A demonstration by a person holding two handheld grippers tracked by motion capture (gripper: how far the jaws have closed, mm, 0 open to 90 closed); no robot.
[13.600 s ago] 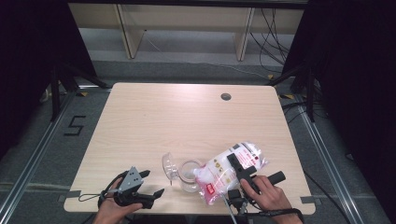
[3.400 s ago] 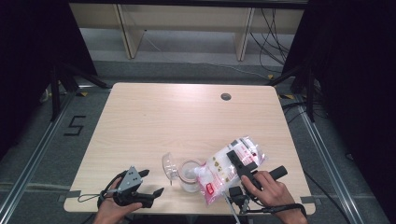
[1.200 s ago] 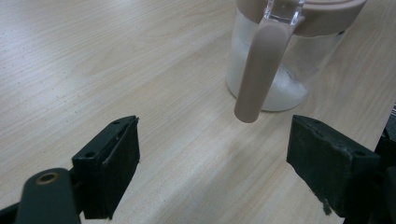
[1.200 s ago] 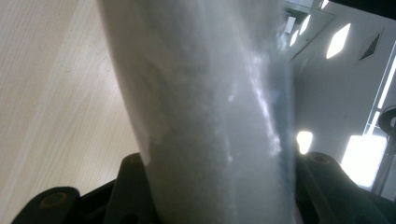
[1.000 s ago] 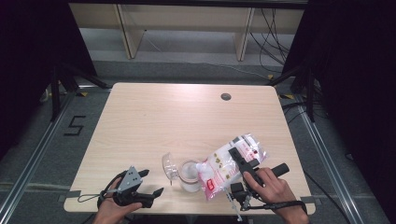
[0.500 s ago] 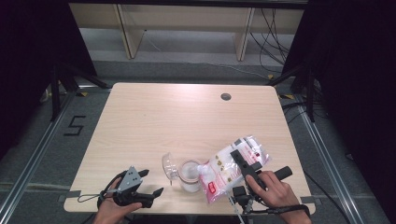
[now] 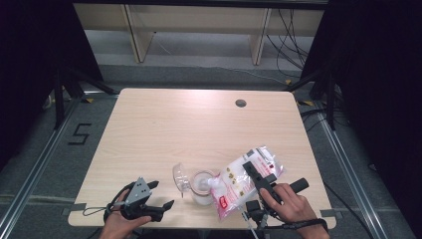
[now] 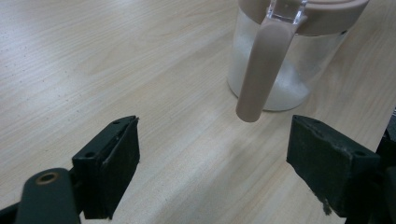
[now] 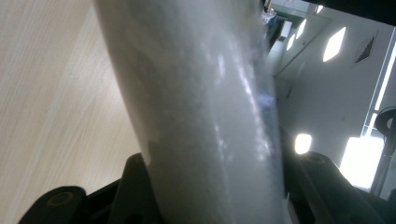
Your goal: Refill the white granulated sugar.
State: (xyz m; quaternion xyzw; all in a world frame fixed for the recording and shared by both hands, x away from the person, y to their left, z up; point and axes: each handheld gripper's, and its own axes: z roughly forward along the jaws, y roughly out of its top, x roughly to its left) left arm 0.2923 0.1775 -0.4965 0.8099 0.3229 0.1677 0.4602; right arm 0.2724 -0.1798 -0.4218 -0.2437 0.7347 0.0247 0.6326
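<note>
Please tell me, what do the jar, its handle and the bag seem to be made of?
The clear round jar looks like glass or hard transparent plastic: white grains show through its wall. The beige curved handle and the lid look like matte plastic, smooth and opaque. The white-filled soft bag seems thin glossy plastic film: it creases and reflects light in the right gripper, whose fingers hold it.

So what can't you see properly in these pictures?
- Print on the bag: too small in the high view.
- Jar top: cut off by the left gripper view's upper edge.
- Right tool pads: covered by the bag in the right gripper view.
</note>
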